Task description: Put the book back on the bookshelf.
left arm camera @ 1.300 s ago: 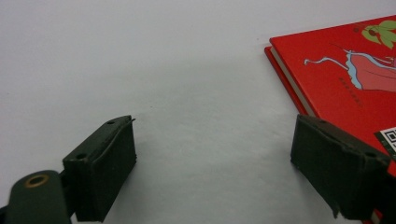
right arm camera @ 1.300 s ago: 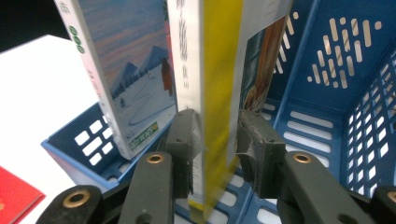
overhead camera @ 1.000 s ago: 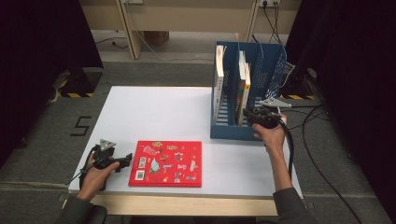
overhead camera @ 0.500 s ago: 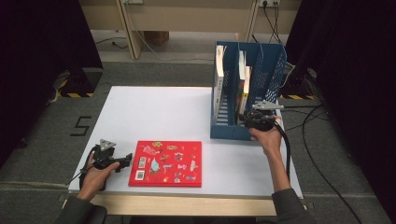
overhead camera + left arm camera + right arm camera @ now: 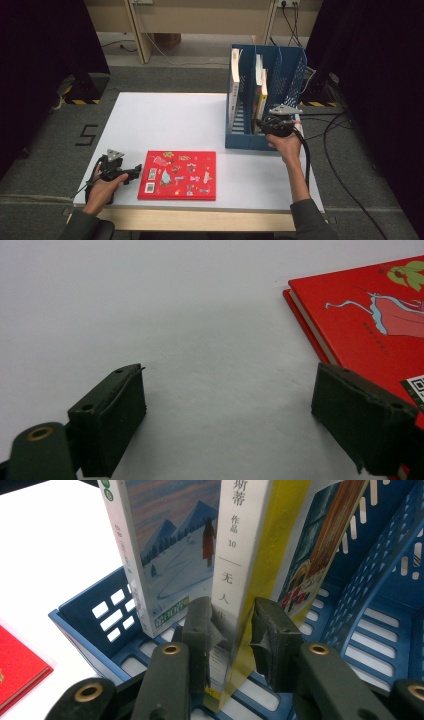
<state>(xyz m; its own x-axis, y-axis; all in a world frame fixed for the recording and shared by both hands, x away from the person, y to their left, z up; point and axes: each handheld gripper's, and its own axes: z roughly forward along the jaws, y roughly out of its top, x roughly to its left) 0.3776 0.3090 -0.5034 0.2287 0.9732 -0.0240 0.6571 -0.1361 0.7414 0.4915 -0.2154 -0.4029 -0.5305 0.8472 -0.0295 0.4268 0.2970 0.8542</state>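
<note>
Book spine [image 5: 235, 605] between right gripper [image 5: 231, 630] pads

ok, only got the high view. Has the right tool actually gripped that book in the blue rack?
Observer: Yes, the right tool has just been closing; its pads press both faces of the white-and-yellow book.
Operator: Left tool?
Observer: The left tool is open over bare table, the red book beside one jaw.
Operator: Neighbours?
Observer: A snow-cover book stands upright beside it in the blue rack.
</note>
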